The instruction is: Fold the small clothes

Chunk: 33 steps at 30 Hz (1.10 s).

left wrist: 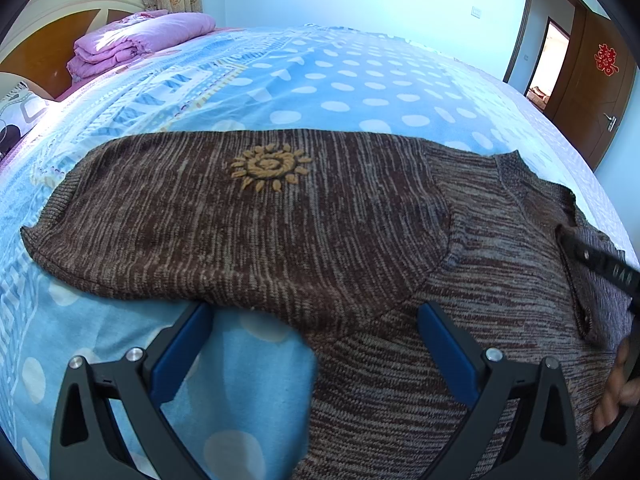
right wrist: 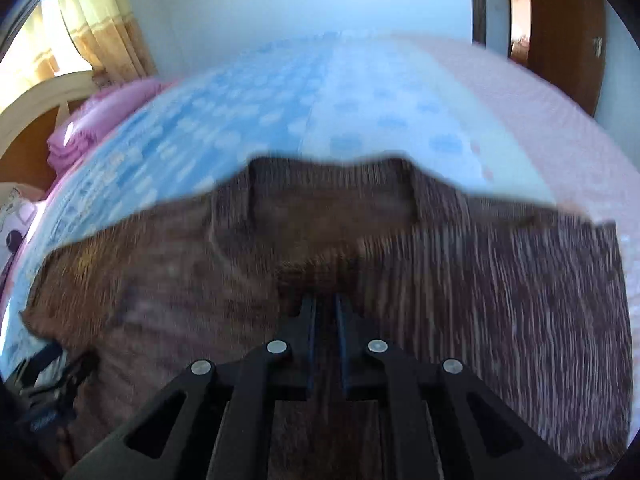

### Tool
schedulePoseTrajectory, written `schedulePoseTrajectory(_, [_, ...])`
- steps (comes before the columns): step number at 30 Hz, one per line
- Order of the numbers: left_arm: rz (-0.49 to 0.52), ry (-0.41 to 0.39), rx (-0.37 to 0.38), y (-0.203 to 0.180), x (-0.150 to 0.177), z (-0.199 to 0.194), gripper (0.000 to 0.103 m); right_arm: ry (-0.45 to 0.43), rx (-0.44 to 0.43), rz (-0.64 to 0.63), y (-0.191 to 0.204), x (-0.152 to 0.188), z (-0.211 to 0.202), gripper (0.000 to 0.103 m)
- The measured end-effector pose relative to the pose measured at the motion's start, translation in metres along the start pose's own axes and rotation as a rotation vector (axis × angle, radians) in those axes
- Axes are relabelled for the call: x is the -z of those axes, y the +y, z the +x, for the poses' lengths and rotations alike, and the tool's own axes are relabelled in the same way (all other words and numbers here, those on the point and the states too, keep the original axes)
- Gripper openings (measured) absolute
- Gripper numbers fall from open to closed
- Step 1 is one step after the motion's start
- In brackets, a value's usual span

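A small brown knit sweater [left wrist: 320, 224] with a yellow sun motif [left wrist: 270, 166] lies on the blue dotted bed cover [left wrist: 340, 80], one sleeve folded across its body. My left gripper [left wrist: 316, 316] is open at the sweater's near edge, its blue fingers [left wrist: 184, 344] to either side of the folded sleeve's rim, holding nothing. My right gripper [right wrist: 325, 304] is shut on a fold of the sweater [right wrist: 500, 300] below the collar [right wrist: 332, 196]; that view is blurred by motion. The right gripper also shows in the left wrist view [left wrist: 592, 256] at the right edge, on the sweater.
A folded pink quilt [left wrist: 140, 40] lies by the wooden headboard [left wrist: 52, 36] at the far left. A brown door [left wrist: 592, 84] stands open at the right. A patterned pillow [left wrist: 20, 108] is at the left edge.
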<state>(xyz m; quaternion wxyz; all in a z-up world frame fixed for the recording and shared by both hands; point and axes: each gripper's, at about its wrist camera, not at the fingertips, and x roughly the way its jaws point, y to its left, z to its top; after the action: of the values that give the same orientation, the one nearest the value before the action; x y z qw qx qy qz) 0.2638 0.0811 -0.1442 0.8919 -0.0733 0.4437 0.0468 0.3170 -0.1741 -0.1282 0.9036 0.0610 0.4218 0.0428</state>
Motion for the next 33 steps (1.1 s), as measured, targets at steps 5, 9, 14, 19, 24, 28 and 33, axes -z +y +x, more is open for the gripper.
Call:
schedulePoseTrajectory(5, [-0.001, -0.001, 0.001, 0.001, 0.000, 0.000, 0.103, -0.073, -0.145, 0.131, -0.029, 0.002, -0.035, 0.029])
schedulePoseTrajectory(9, [-0.001, -0.001, 0.001, 0.001, 0.000, 0.000, 0.103, -0.066, -0.092, 0.084, -0.021, 0.000, -0.023, 0.029])
schedulePoseTrajectory(14, [0.000, -0.002, 0.001, 0.001, 0.000, 0.000, 0.103, 0.043, -0.134, 0.091, -0.016, -0.020, 0.014, 0.039])
schedulePoseTrajectory(19, [-0.001, -0.003, 0.002, 0.002, 0.000, 0.000, 0.103, -0.110, -0.433, 0.354, -0.063, -0.022, -0.027, 0.042])
schedulePoseTrajectory(24, [-0.001, -0.003, 0.002, 0.002, 0.000, 0.000, 0.103, -0.040, -0.150, 0.135, -0.044, -0.001, -0.021, 0.042])
schedulePoseTrajectory(28, [-0.001, -0.004, 0.002, 0.002, 0.001, 0.000, 0.103, 0.004, -0.071, -0.022, -0.008, -0.003, 0.000, 0.065])
schedulePoseTrajectory(33, [0.000, -0.003, 0.001, 0.001, 0.001, 0.000, 0.103, -0.001, -0.029, -0.132, 0.020, 0.001, -0.021, 0.068])
